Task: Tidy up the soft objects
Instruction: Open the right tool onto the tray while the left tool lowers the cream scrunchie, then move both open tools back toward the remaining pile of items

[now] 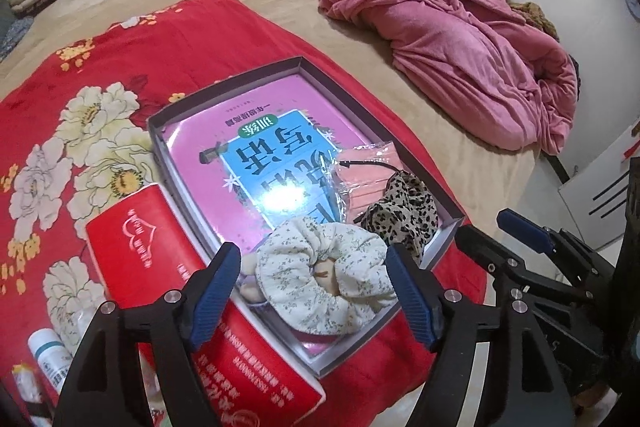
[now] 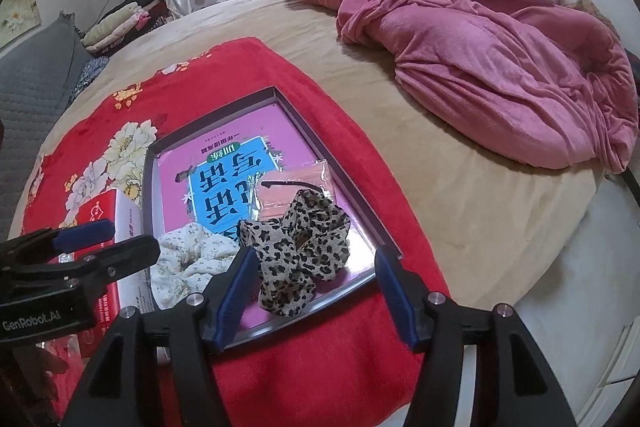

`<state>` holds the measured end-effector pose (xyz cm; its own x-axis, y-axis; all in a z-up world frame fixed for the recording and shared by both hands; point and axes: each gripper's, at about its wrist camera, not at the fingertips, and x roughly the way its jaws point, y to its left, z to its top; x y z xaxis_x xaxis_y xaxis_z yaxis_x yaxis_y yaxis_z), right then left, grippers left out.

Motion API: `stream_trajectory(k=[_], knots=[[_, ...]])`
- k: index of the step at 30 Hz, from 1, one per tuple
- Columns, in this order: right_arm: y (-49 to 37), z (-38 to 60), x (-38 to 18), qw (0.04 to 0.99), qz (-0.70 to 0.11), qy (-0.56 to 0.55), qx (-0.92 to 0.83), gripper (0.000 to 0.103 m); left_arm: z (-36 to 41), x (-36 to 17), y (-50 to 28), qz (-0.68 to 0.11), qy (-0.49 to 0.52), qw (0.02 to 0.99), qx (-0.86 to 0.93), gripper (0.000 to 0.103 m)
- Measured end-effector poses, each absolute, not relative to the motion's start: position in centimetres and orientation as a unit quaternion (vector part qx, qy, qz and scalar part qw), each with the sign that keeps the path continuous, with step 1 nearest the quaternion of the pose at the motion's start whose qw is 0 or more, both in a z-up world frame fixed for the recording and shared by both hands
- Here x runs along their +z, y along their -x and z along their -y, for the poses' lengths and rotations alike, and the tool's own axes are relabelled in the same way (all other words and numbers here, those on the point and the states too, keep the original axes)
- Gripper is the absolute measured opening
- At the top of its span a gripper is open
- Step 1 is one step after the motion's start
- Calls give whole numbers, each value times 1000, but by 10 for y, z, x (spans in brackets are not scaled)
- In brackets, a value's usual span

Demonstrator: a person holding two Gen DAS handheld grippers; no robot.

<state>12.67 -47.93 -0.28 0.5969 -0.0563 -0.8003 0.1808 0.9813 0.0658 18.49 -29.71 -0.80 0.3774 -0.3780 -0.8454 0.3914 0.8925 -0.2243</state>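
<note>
You are hovering your left gripper (image 1: 314,291) with jaws spread wide, gripping nothing, over the cream floral fabric scrunchie (image 1: 324,275) lying inside the shallow grey cardboard box (image 1: 450,223), while your right gripper (image 2: 312,297), likewise parted and empty, is hanging over the leopard-print fabric scrunchie (image 2: 298,251) beside it, apparently since both soft pieces belong gathered there.

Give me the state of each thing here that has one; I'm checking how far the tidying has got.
Shallow box: open, no lid on it, lying on the red floral blanket.
Floral scrunchie: in the box, released.
Leopard-print scrunchie: in the box, free.
Packaged pink mask: in its clear wrapper, in the box.
Pink quilt: crumpled, unfolded.
Left gripper: open.
Right gripper: open.
</note>
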Motion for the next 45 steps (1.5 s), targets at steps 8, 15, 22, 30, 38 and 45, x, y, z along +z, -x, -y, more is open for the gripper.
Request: stream_trajectory(k=[8,15,22,30,38,45], knots=[[-117,471,14,898,-429,-67,-70,64,287,14,-166,-489,-13,844,-219,79],[-107,464,29,903,-416,-63,-79,66,267,37,-146,-470,-7,857,-209,79],[-96,451,45,910,-402,-57,-79,66,248,51,-126,-460,-5,865,-198,79],[-83,430,63,919,-385,-41,-79,66,228,62,-108,-449,-2,874,-187,79],[-69,405,73,923,-378,-30,-67,66,195,70,-89,-443,14,880,-174,79],[-57,379,82,929,-367,-16,-47,67,156,74,-73,-439,30,885,-154,79]])
